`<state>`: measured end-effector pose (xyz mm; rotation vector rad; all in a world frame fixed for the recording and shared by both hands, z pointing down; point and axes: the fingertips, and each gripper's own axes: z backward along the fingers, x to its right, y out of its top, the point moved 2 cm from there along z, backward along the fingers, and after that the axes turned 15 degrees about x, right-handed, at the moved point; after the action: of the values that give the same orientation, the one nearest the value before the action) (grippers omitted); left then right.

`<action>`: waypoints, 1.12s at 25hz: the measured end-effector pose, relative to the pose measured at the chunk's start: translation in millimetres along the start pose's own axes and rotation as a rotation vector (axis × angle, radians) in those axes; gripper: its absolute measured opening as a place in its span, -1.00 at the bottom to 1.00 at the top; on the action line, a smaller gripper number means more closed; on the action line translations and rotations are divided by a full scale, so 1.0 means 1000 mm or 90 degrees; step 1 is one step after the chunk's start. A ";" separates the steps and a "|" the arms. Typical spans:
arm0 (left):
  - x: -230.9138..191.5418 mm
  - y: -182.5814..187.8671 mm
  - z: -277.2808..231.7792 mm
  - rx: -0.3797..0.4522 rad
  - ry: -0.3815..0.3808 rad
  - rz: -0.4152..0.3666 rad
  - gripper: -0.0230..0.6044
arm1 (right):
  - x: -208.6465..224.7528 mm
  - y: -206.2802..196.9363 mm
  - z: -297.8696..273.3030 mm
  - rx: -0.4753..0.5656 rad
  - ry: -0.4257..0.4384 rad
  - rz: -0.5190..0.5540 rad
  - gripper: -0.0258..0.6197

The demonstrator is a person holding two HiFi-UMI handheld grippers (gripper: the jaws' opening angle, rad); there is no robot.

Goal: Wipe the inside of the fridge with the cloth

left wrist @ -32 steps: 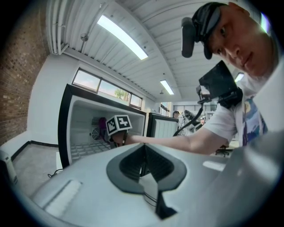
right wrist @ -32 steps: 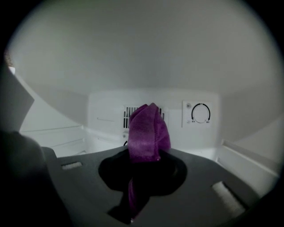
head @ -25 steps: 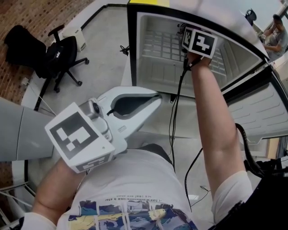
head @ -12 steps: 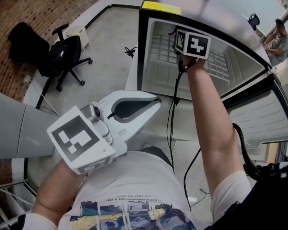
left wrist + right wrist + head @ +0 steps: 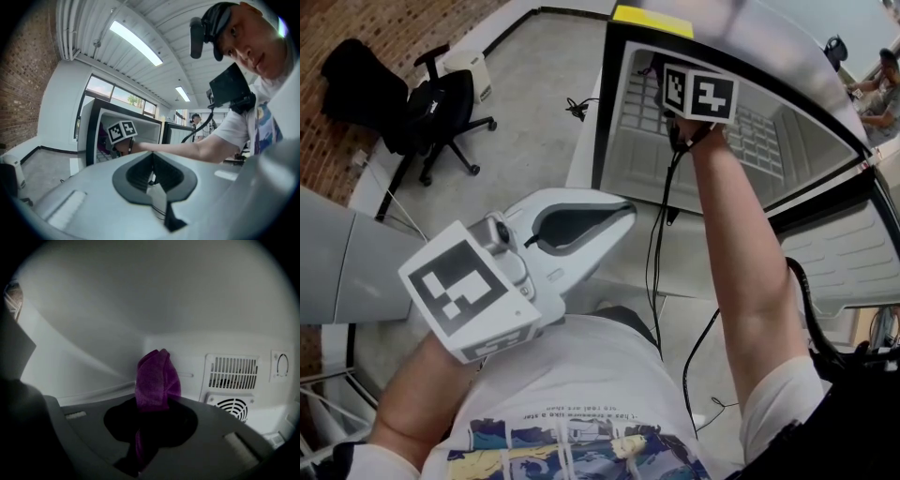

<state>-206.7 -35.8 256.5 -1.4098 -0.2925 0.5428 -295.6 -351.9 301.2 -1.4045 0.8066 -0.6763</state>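
Shut tight on the purple cloth [image 5: 157,376]: right claw [image 5: 151,403], shown so only in the right gripper view. Bunched upward past the jaw tips, before the fridge's white back wall, with vents [image 5: 233,372] right of the claw. From the head view, just that claw's cube [image 5: 700,92] and forearm [image 5: 741,234] reaching into the open fridge [image 5: 602,112]. Outside, by the chest: left claw [image 5: 626,210], jaws pressed together on nothing, clearest in the left gripper view.

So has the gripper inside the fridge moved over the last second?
Yes: the right gripper, holding the cloth, has slid left toward the fridge's left edge.
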 end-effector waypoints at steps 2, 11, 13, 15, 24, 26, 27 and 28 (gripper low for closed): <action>-0.001 -0.001 -0.001 -0.002 0.004 0.000 -0.91 | -0.006 0.000 -0.001 0.005 0.024 -0.005 -0.75; -0.003 -0.003 -0.006 -0.003 0.006 0.005 -0.91 | -0.029 0.008 -0.002 0.037 0.139 -0.040 -0.75; -0.005 -0.004 -0.007 -0.005 0.007 0.006 -0.91 | -0.032 0.009 -0.001 0.044 0.159 -0.046 -0.75; -0.006 -0.005 -0.009 -0.007 0.010 0.009 -0.91 | -0.034 0.007 0.000 0.044 0.170 -0.047 -0.75; -0.010 -0.005 -0.013 -0.004 0.009 0.018 -0.91 | -0.044 0.009 0.005 0.056 0.217 -0.051 -0.75; -0.010 -0.004 -0.014 -0.003 0.006 0.019 -0.91 | -0.046 0.012 0.008 0.059 0.223 -0.046 -0.75; -0.010 -0.004 -0.014 -0.002 0.004 0.021 -0.91 | -0.047 0.013 0.010 0.061 0.224 -0.046 -0.75; -0.009 -0.003 -0.013 -0.002 0.001 0.023 -0.91 | -0.048 0.014 0.012 0.063 0.226 -0.048 -0.75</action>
<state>-207.2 -52.4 258.7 -1.4216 -0.2671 0.5701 -314.2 -305.2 291.4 -1.2469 0.9854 -1.0295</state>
